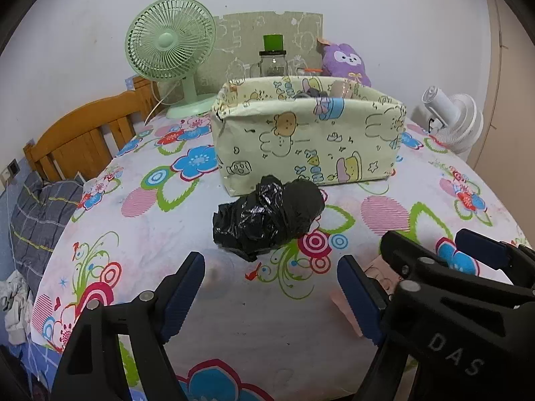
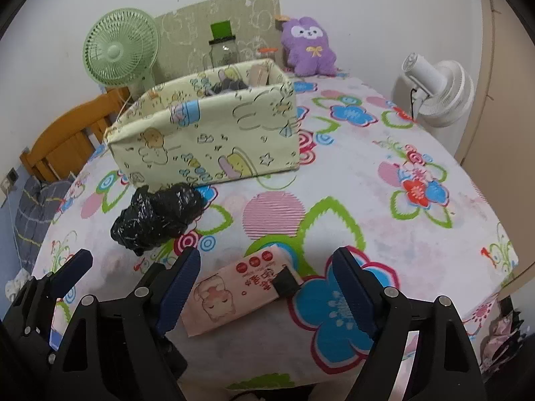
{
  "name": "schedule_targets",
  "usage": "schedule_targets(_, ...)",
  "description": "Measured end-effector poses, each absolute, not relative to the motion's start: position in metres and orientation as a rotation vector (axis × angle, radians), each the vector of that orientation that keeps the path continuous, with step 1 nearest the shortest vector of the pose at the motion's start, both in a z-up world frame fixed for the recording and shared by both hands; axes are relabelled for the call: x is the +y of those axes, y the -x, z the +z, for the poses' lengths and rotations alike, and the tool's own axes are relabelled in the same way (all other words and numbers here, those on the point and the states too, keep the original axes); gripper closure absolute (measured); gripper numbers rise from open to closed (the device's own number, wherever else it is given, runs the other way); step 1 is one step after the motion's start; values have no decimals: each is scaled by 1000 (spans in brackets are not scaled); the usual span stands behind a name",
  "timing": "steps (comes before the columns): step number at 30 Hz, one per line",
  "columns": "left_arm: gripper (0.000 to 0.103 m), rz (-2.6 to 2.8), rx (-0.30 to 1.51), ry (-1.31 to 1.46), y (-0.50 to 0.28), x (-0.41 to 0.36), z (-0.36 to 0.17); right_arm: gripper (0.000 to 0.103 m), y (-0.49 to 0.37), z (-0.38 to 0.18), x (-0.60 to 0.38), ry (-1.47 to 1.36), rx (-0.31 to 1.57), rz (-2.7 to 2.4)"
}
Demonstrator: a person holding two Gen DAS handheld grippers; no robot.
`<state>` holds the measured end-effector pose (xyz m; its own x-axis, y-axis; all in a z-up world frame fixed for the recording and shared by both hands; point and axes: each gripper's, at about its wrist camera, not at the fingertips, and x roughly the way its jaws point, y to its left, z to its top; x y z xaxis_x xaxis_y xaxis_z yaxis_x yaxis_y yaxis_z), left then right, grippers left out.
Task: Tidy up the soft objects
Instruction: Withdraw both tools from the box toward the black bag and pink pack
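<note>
A crumpled black plastic bag bundle (image 1: 267,217) (image 2: 160,217) lies on the flowered cloth just in front of a pale green cartoon-print fabric box (image 1: 307,140) (image 2: 207,140). My left gripper (image 1: 271,267) stands open short of the bundle, with only cloth between its fingers. A pink tissue pack (image 2: 234,294) (image 1: 379,265) lies flat between the pads of my right gripper (image 2: 267,260), which is open and does not press on it. The right gripper (image 1: 438,247) also shows at the right of the left wrist view. The box holds a dark item and a pinkish one.
Behind the box stand a green desk fan (image 1: 170,43), a glass jar (image 1: 272,63) and a purple plush toy (image 1: 346,61) (image 2: 307,50). A white fan (image 2: 434,90) sits at the right edge. A wooden headboard (image 1: 77,133) and grey plaid bedding (image 1: 36,214) lie left, below the table.
</note>
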<state>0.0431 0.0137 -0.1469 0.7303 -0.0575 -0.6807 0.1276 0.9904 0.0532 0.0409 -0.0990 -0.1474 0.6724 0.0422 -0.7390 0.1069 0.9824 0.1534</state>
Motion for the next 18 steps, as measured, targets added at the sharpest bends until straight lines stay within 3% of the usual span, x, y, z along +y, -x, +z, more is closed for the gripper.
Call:
schedule_targets(8, 24, -103, 808, -94, -46, 17, -165, 28, -48, -169, -93, -232, 934, -32)
schedule_targets(18, 24, -132, 818, -49, -52, 13, -168, 30, -58, -173, -84, -203, 928, -52)
